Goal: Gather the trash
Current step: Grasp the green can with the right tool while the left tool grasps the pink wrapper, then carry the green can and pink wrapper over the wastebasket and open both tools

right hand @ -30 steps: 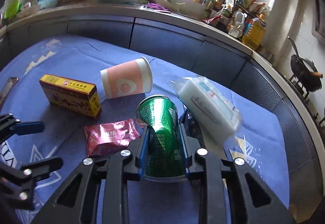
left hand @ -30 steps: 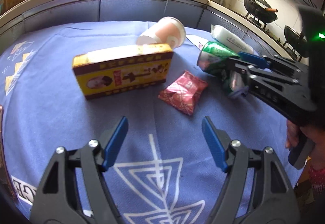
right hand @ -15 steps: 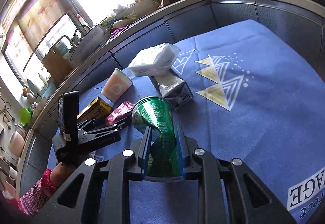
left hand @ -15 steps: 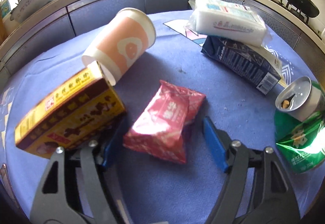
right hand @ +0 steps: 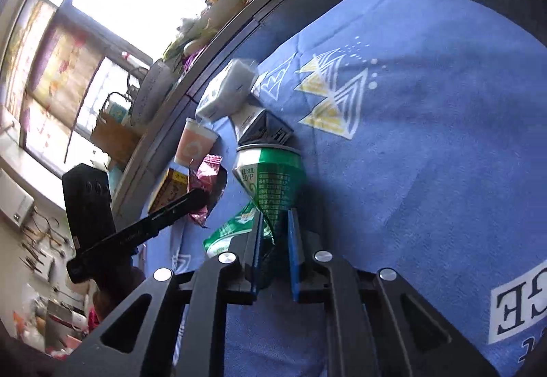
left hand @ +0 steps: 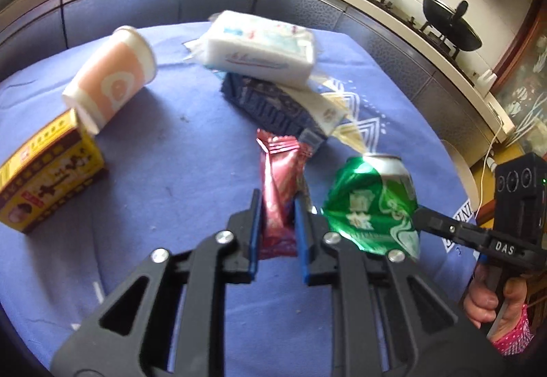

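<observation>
Right wrist: right tool (right hand: 275, 226) crushing can (right hand: 273, 178) (waist hidden elsewhere).

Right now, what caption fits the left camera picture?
Left gripper pinches a red wrapper beside the crushed green can.

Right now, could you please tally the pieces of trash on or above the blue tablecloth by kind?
Crushed green can, held by the right hand-held gripper: 1
Red snack wrapper, held by the left hand-held gripper: 1
Paper cup: 1
Yellow box: 1
Dark blue carton: 1
White tissue pack: 1
Total: 6
</observation>
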`<state>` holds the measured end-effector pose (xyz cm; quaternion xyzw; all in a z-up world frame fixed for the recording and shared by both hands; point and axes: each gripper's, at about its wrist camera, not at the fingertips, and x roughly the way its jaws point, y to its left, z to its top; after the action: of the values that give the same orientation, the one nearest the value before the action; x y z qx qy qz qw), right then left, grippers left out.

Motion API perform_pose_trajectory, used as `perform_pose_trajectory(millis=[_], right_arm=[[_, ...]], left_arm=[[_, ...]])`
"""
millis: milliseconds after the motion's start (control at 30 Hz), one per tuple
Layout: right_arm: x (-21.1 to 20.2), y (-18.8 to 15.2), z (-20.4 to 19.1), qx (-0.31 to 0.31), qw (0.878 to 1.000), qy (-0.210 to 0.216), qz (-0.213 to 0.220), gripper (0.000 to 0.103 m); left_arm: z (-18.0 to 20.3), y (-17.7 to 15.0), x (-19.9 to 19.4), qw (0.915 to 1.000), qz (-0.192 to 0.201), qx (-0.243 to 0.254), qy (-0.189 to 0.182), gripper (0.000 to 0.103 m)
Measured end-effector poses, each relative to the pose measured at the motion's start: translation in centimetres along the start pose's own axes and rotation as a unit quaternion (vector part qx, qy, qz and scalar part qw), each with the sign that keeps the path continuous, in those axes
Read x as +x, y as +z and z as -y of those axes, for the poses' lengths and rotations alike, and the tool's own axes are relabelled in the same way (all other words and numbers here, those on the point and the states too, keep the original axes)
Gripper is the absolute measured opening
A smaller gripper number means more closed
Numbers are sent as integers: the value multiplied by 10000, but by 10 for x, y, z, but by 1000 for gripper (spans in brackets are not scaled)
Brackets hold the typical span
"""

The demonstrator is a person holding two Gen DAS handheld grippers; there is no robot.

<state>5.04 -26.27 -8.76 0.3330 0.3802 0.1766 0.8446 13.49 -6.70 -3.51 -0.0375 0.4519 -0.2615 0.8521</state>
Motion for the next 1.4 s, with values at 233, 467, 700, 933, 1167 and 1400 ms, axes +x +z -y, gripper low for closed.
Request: perform_pose_trajectory(millis=[233,467,700,933,1167,1400], right_arm=[[-70,14,53,477,9957,-305,733,0],[-75,8,83,1318,9880,426,686,57],[-15,12,51,974,9940,491,34,68],[38,21,32,1062,9921,586,-324,22],[-23,21,62,1337,9878,707,383,22],[-144,30,144,1782,9698,163,1657,22]], left_arm=[[96,27,29,9962,-126,772,-395,17],[127,35,37,9948,-20,879,-514,17],[64,30,10,9990,99,298,-326,17],[42,26,-5,9994,172,139,-265,17],[78,35,7,9977,89,531,-412,17],[188,57,59,9853,-228,1381,-978,17]])
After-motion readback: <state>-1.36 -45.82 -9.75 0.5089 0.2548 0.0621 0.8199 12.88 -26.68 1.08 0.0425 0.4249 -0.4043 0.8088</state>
